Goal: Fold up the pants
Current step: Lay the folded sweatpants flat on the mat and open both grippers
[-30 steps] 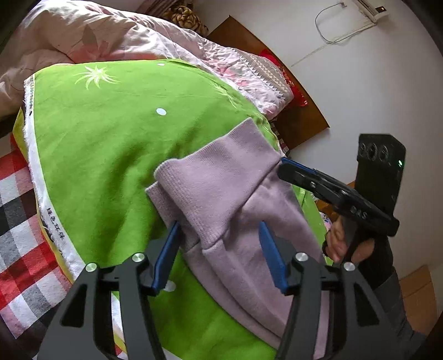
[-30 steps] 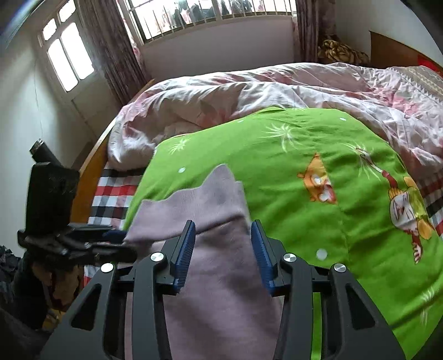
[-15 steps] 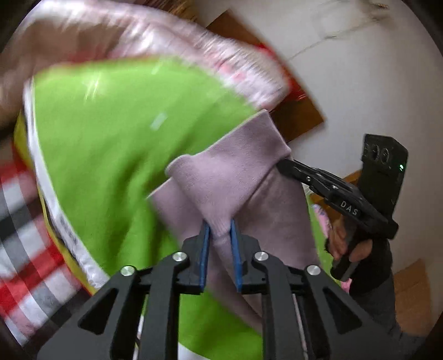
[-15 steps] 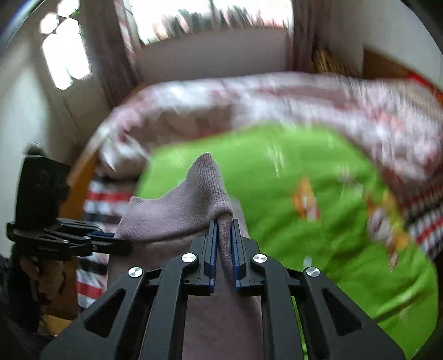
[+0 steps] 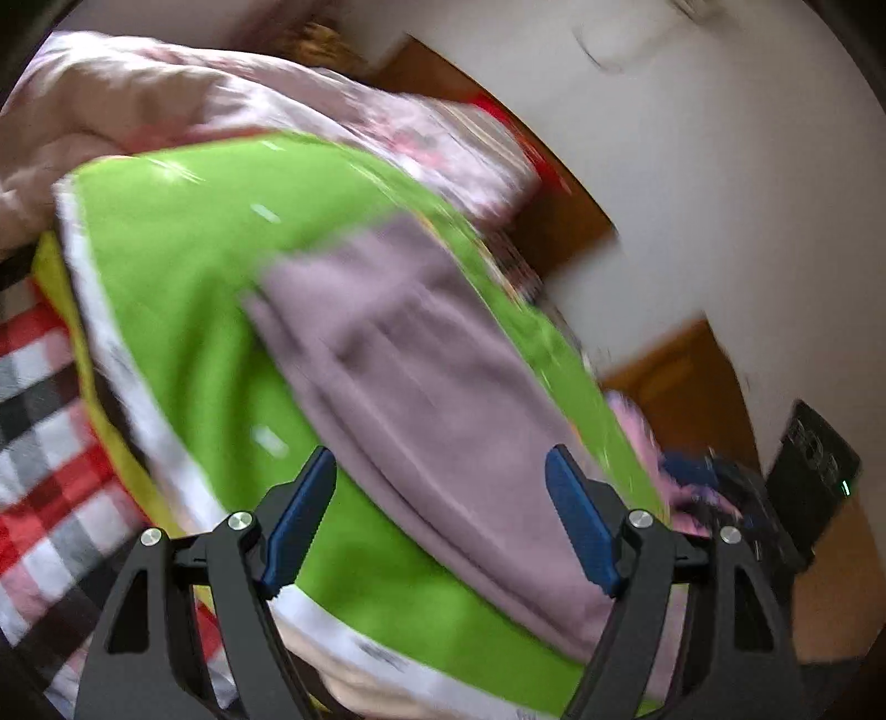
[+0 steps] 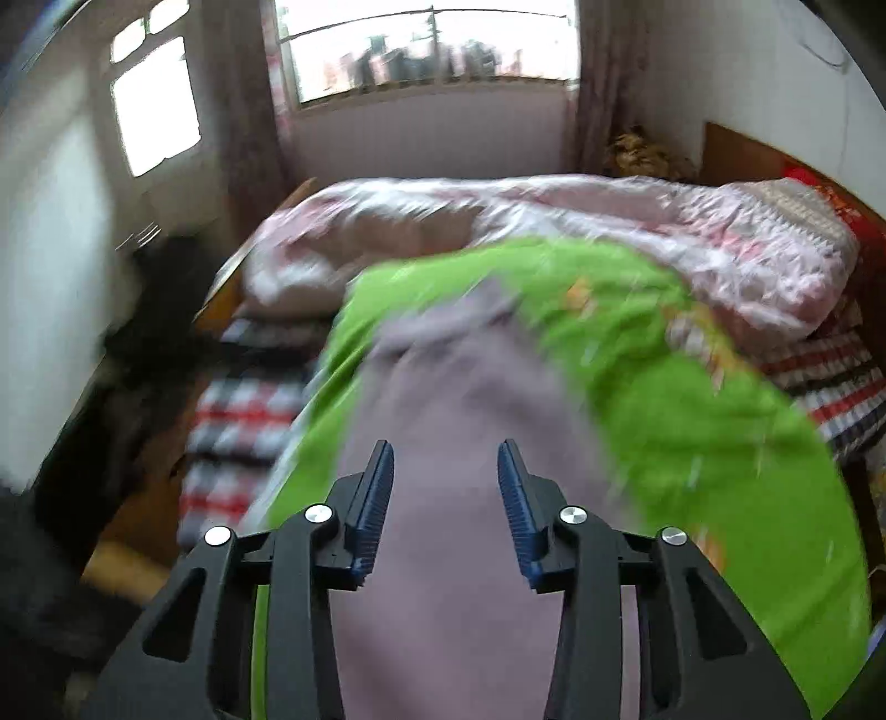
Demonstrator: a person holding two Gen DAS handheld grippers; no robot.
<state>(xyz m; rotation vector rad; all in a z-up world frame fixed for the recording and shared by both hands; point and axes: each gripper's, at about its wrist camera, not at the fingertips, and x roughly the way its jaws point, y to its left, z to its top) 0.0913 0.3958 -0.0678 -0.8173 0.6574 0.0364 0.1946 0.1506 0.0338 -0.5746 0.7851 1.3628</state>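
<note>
The lilac pants (image 5: 421, 387) lie stretched along the green blanket (image 5: 183, 266) on the bed, both views blurred. The left gripper (image 5: 440, 518) is spread wide above them, holding nothing. The right gripper (image 6: 446, 501) gapes moderately over the fabric, empty too.

**A lived-in home bedroom**

A bed fills the centre of the right wrist view, heaped with a pink floral quilt (image 6: 554, 221) over a green cartoon-print blanket (image 6: 692, 421) and a red plaid sheet (image 6: 238, 421). A curtained window (image 6: 432, 50) sits top centre; a wooden headboard (image 5: 554, 221) stands upper right in the left wrist view.
</note>
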